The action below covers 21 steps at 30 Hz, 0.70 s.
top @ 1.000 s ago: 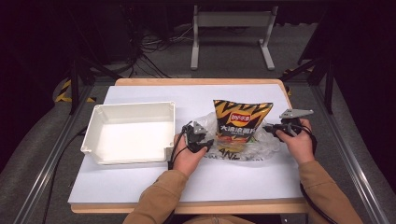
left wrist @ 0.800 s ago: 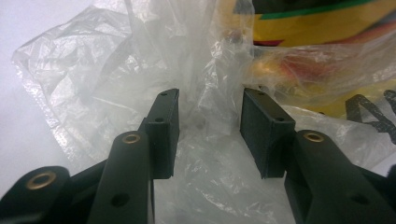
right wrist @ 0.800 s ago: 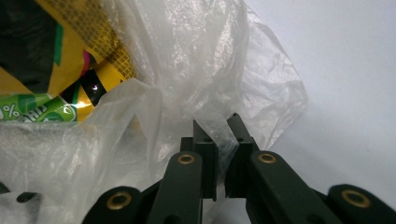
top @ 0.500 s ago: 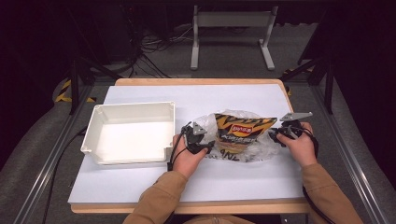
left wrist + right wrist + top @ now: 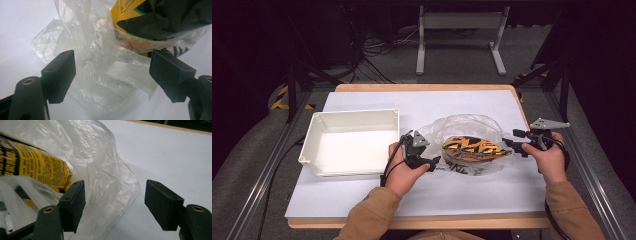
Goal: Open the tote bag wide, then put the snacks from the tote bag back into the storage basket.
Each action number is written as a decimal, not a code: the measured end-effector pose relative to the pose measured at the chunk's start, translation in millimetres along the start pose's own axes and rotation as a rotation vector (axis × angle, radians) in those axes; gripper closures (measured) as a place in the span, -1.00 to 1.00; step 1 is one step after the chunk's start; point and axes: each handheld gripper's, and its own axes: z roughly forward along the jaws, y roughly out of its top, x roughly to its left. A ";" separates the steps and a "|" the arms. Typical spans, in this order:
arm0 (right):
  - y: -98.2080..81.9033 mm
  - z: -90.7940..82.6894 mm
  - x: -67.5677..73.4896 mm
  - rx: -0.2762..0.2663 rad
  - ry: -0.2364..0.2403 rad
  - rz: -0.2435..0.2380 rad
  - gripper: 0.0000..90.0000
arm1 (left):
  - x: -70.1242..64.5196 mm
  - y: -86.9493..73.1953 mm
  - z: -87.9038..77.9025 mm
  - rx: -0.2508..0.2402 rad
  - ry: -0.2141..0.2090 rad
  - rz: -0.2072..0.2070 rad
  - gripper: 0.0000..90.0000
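— Looking past the left gripper (image 5: pixel 112 75), why are its jaws spread?

— Released, I'd judge; they straddle crumpled film of the clear plastic bag (image 5: pixel 100 75), gripping nothing. Just beyond lies the yellow-and-black crisp packet (image 5: pixel 160 20), inside the bag.

— And the right gripper (image 5: pixel 115 205)?

— Also unclenched, bag edge between its jaws, packet to one side, white table (image 5: pixel 175 157) beyond

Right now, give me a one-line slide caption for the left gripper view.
Open left gripper straddling crumpled clear plastic bag holding a yellow-black chip packet.
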 end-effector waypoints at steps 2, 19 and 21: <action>0.6 -4.7 0.0 -0.013 0.003 0.005 -0.26 | 0.6 0.0 -7.0 -0.008 -0.009 -0.001 -0.53; 3.9 -40.1 2.4 -0.108 0.023 0.028 -0.30 | -0.6 12.0 -62.5 -0.101 -0.114 0.073 -0.61; 4.2 -42.6 2.1 -0.115 0.021 0.029 -0.31 | -3.0 14.6 -65.8 -0.113 -0.132 0.086 -0.63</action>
